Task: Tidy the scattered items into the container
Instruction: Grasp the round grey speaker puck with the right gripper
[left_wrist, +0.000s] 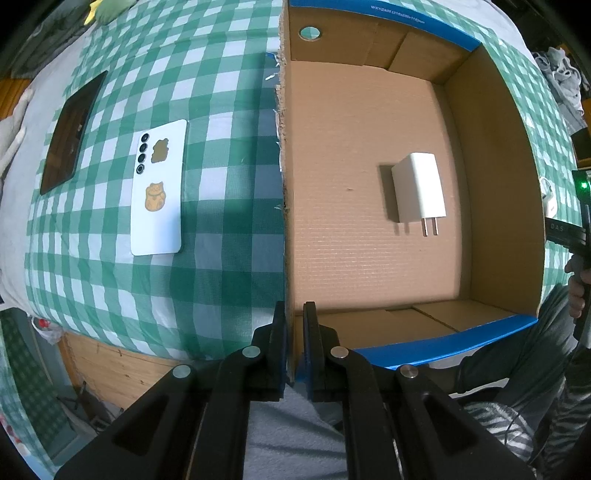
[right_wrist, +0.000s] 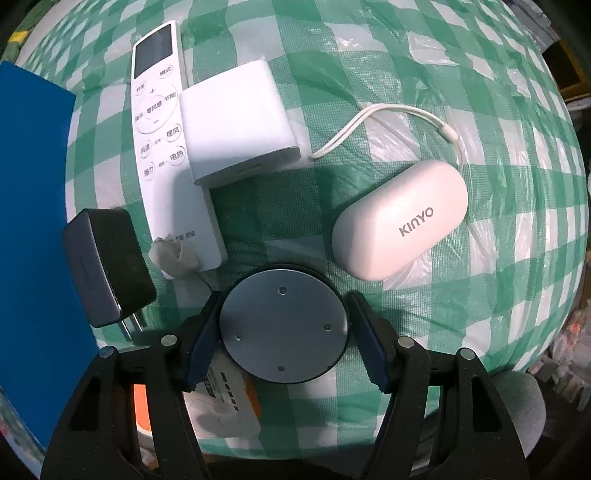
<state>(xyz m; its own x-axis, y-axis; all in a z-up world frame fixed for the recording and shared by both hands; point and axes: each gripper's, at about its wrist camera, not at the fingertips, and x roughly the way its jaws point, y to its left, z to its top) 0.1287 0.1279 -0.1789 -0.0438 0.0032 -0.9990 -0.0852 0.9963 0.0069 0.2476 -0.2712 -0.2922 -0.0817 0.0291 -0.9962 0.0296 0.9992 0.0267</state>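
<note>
My left gripper is shut on the torn left wall of the open cardboard box, which has blue outer sides. Inside the box lies a white plug charger. In the right wrist view, my right gripper points down over a round grey metal disc on the checked cloth. The disc sits between the two blue pads, which stand close to its rim; I see no firm press. Around it lie a white remote, a white adapter, a white KINYO case and a black charger.
A white phone with cat stickers and a dark flat slab lie left of the box. An orange-and-white pack lies under my right gripper's left finger. The box's blue side stands at the left. The table edge is near.
</note>
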